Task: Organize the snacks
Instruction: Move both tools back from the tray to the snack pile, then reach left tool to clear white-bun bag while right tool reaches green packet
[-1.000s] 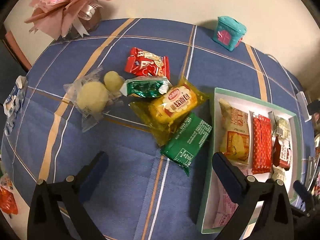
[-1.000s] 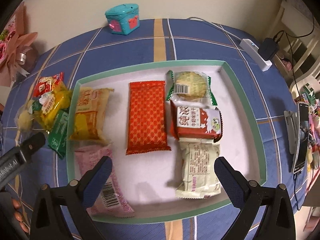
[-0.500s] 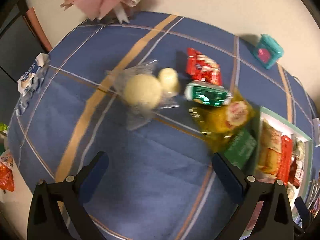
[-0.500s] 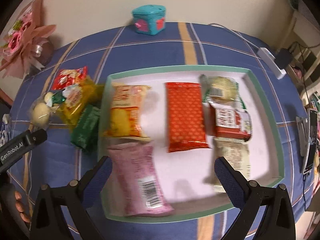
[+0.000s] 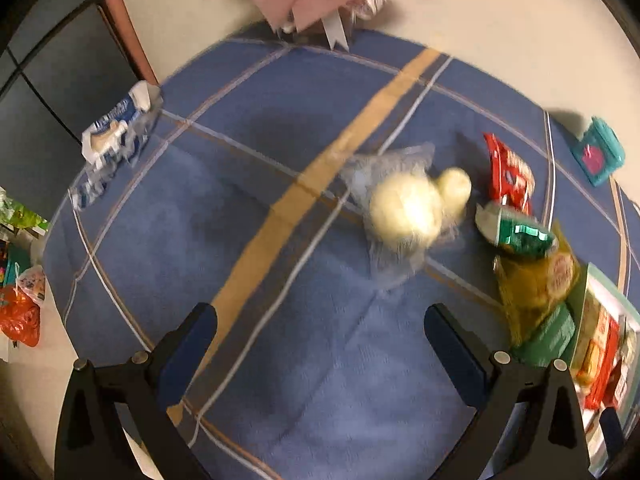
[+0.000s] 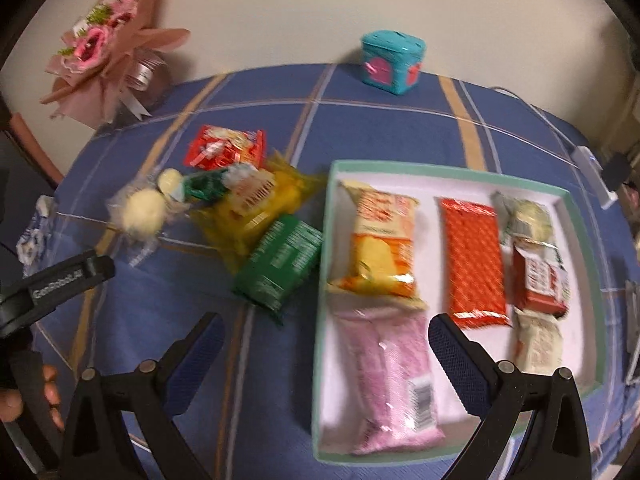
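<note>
Hovering over bare blue tablecloth (image 5: 280, 360), the left gripper (image 5: 320, 332) has its fingers spread wide with nothing between them. Ahead of it and a little toward its right finger lies the clear bag of pale round buns (image 5: 404, 208); farther right sit the red packet (image 5: 510, 176), the green foil packet (image 5: 516, 234), the yellow packet (image 5: 536, 284) and the dark green packet (image 5: 550, 338), blurred in this view. In the right wrist view, a hand (image 6: 28, 396) grips the left tool's handle at the left edge. The right gripper (image 6: 326, 344) is also wide and empty, poised above the near left wall of the tray (image 6: 322, 320). The pink packet (image 6: 392, 380) lies inside the tray just in front of its right finger, with the orange packet (image 6: 380, 240) ahead of that.
</note>
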`<state>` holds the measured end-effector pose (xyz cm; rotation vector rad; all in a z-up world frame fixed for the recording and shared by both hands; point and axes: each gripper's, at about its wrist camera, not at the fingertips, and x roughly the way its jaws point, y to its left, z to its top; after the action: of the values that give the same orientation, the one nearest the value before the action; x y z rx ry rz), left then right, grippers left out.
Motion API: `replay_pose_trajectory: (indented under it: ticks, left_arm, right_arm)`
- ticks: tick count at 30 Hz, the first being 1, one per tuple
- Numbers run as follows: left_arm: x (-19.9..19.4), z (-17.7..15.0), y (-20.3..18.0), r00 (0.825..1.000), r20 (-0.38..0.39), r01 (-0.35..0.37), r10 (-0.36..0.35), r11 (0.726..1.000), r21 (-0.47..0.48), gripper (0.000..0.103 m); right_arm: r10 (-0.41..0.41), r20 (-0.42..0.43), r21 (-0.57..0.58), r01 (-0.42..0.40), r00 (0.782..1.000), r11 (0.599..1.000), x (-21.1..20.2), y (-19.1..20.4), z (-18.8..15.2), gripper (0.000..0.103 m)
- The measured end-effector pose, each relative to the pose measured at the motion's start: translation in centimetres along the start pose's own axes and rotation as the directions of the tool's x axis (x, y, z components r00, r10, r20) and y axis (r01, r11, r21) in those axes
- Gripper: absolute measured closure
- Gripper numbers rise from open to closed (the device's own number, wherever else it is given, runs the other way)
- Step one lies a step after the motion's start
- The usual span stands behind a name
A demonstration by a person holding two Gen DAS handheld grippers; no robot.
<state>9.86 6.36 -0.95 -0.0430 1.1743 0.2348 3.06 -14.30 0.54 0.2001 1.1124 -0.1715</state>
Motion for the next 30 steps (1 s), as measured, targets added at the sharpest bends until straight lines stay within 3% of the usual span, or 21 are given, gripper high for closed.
replay_pose_trajectory:
  ticks: [5, 11, 14, 22, 30]
  left_arm:
    - [-0.2, 2.6, -1.5, 0.998, 0.055, 0.017, -0.016, 1.0, -0.019, 0.0]
    - [-1.4, 5.4, -3.2, 0.995, 0.088, 0.041, -0.041, 0.999, -0.001, 0.0]
    - [-2.4, 4.9, -3.1, 0.992, 0.12, 0.044, -0.046, 0.999, 0.016, 0.0]
    - [-2.0, 3.1, -1.6, 0.995, 0.091, 0.03, -0.032, 0.999, 0.022, 0.0]
    - [-0.1, 4.2, -1.0, 0.997, 0.069, 0.028, -0.028, 1.0, 0.003, 0.0]
  right_arm:
    - [-0.028, 0.064, -0.039, 0.03, 0.998, 0.999, 1.1, 0.3, 3.4, 0.0]
    - [0.001, 0.093, 0.003, -0.002, 0.996, 1.0, 0.8, 0.0, 6.6, 0.0]
    - [0.023, 0.137, 0.011, -0.025, 0.99, 1.0, -0.6, 0.1, 6.2, 0.0]
    - [0.083, 0.154, -0.001, -0.084, 0.985, 0.997, -2.4, 0.6, 4.7, 0.0]
    - [0.074, 0.093, -0.054, -0.069, 0.993, 0.996, 0.5, 1.7, 5.3, 0.0]
